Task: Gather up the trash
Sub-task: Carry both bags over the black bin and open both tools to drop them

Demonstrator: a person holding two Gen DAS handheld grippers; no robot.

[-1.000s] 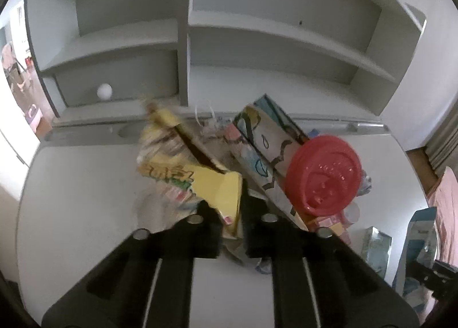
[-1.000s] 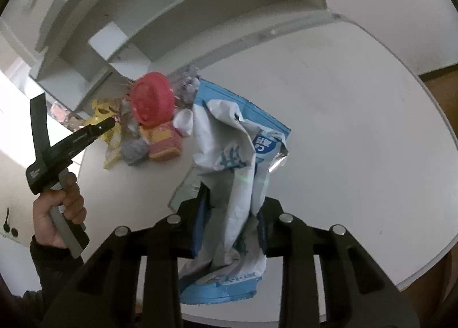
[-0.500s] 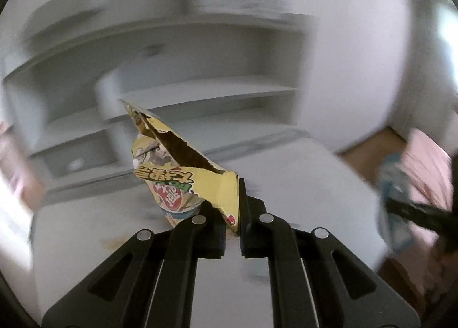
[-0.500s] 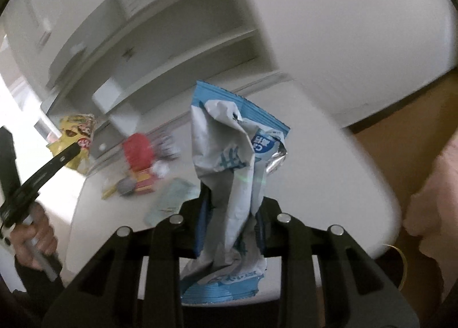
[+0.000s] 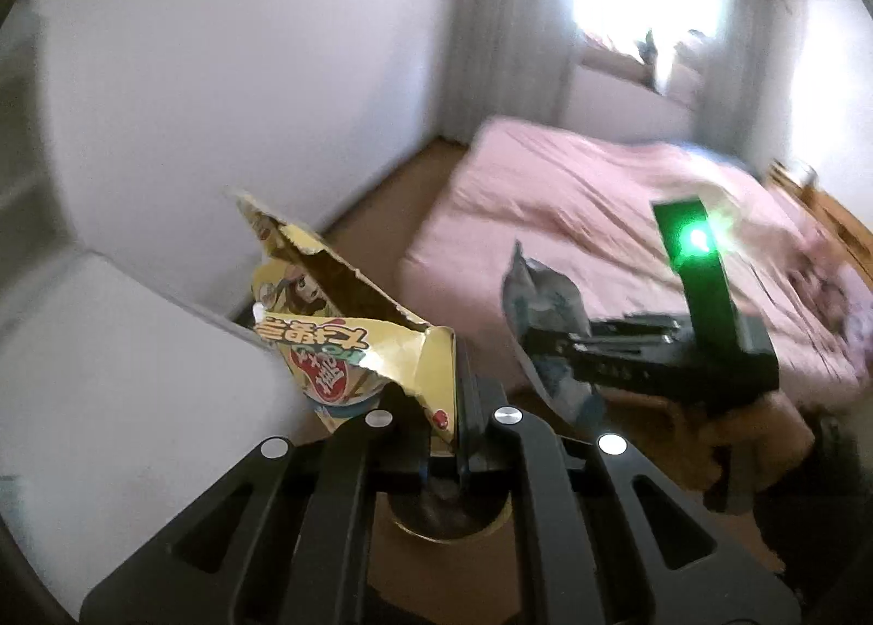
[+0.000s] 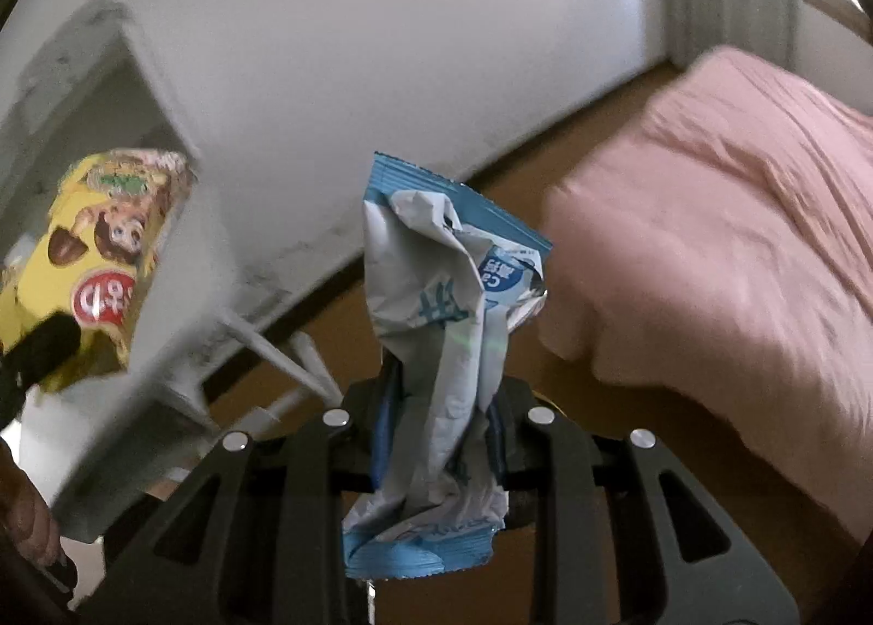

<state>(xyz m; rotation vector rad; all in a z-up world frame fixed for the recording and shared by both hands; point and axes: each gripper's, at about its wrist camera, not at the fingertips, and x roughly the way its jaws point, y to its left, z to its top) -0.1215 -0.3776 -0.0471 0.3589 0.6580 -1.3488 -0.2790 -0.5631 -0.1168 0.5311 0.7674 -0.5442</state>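
Yellow torn snack box [image 5: 349, 346] sits pinched in the left gripper [image 5: 455, 406], fingers pressed tight on its flap, off the surface's edge. The right gripper [image 6: 439, 406] clamps a crumpled blue wrapper [image 6: 442, 330] over the floor [image 6: 616, 406]. Best hold both pinches firm until a bin shows; none is clear yet.

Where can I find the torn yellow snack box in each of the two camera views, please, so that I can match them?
Left wrist view: the yellow snack box stands at lower centre, clamped in the left gripper.
Right wrist view: it is at the left edge, blurred, on the tip of that gripper.
Shared landmark: the pink bed, at the right in both views.
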